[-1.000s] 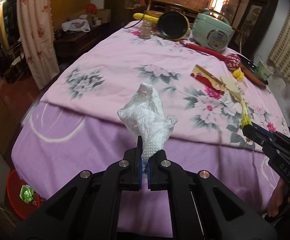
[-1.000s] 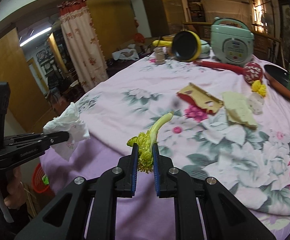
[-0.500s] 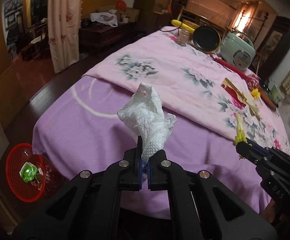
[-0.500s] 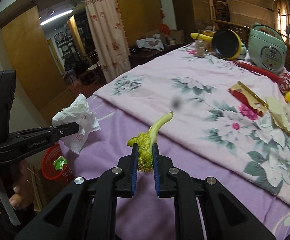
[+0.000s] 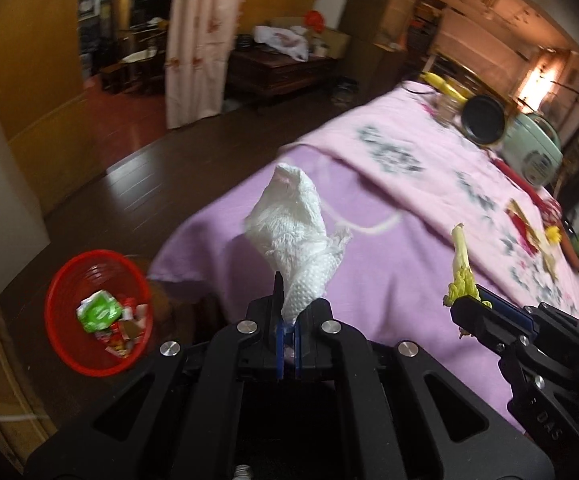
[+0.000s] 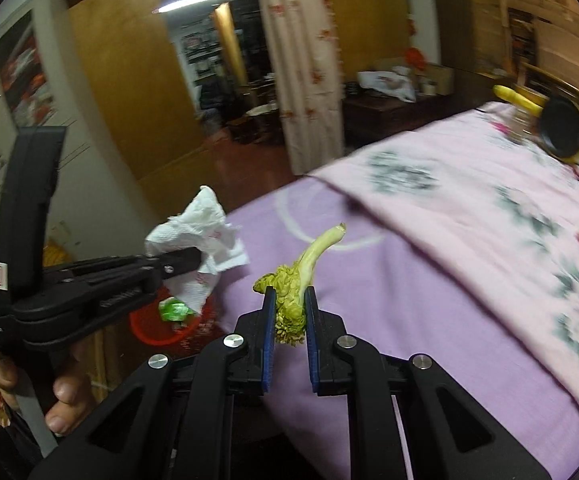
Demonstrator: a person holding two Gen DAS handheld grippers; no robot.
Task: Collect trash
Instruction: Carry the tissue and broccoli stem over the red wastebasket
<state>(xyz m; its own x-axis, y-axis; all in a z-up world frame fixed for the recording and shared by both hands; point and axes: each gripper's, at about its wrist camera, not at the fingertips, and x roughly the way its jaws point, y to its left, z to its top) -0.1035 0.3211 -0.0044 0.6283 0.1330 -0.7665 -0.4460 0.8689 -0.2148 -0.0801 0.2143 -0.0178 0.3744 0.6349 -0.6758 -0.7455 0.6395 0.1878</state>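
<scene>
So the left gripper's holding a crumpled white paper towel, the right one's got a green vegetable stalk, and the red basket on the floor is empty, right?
Not quite: the round red plastic basket is not empty. The left wrist view shows a green wrapper and other scraps inside. The rest stands: left gripper holds the crumpled white paper towel, right gripper the green vegetable stalk.

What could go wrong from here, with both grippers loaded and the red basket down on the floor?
The crumpled tissue is pinched only at its lower tip by the left gripper, so it might slip out short of the red basket. The vegetable scrap in the right gripper is farther from the basket and could land on the purple cloth.
</scene>
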